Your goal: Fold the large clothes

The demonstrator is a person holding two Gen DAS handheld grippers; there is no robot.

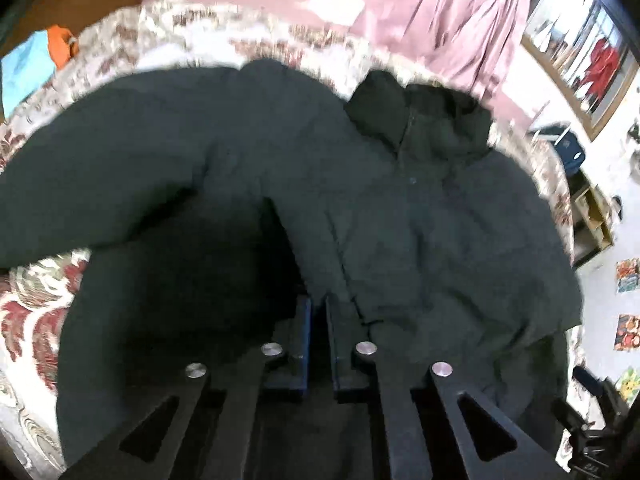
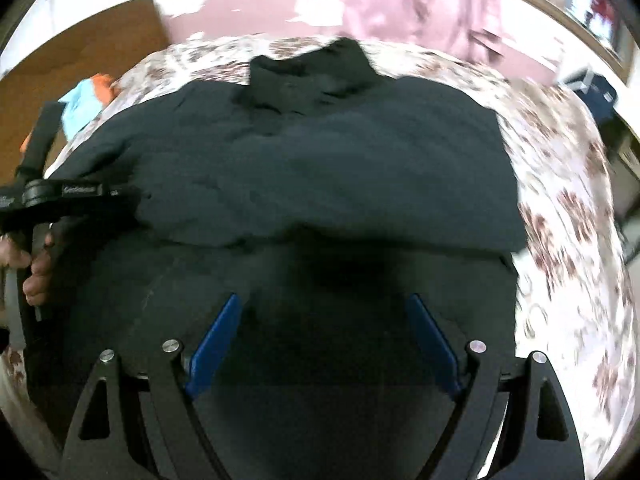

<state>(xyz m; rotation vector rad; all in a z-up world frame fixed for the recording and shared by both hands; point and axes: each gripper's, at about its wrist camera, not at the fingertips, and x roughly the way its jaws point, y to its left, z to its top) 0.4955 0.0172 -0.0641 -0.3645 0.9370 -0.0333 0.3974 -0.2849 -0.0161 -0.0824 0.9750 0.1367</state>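
Dark green hooded jacket (image 1: 400,200) spread across floral bedspread (image 1: 36,312), hood (image 1: 416,116) toward far edge of bed, next to pink curtain (image 1: 460,20). In left wrist view: one sleeve (image 1: 100,176) swung out to the left, cuff end running off frame; bedspread bare in the pocket under that sleeve and along the far rim. Left gripper (image 1: 318,304) narrow — blue-edged fingers (image 1: 304,320) nearly together, a fold of jacket fabric rising from between the tips; appears pinched on the jacket near the front opening, though motion blur softens the contact. Right-hand hem of jacket close to bed's right edge; beyond it white floor, shelf unit (image 1: 592,216) and framed mirror (image 1: 580,52).

In right wrist view: jacket (image 2: 320,168) seen with hood (image 2: 312,68) at top, a folded-over edge running across mid-frame. Right gripper (image 2: 324,312) wide — blue fingers (image 2: 216,340) splayed far apart, dark fabric below and between them, nothing gripped. Whether tips touch the cloth cannot be told. Broad strip of bare bedspread (image 2: 568,208) to the right of jacket's side edge. At left, the person's hand (image 2: 36,272) on the other gripper's handle, just over jacket's left margin. Blue and orange cloth (image 2: 88,92) at far left corner of bed, apart from jacket.
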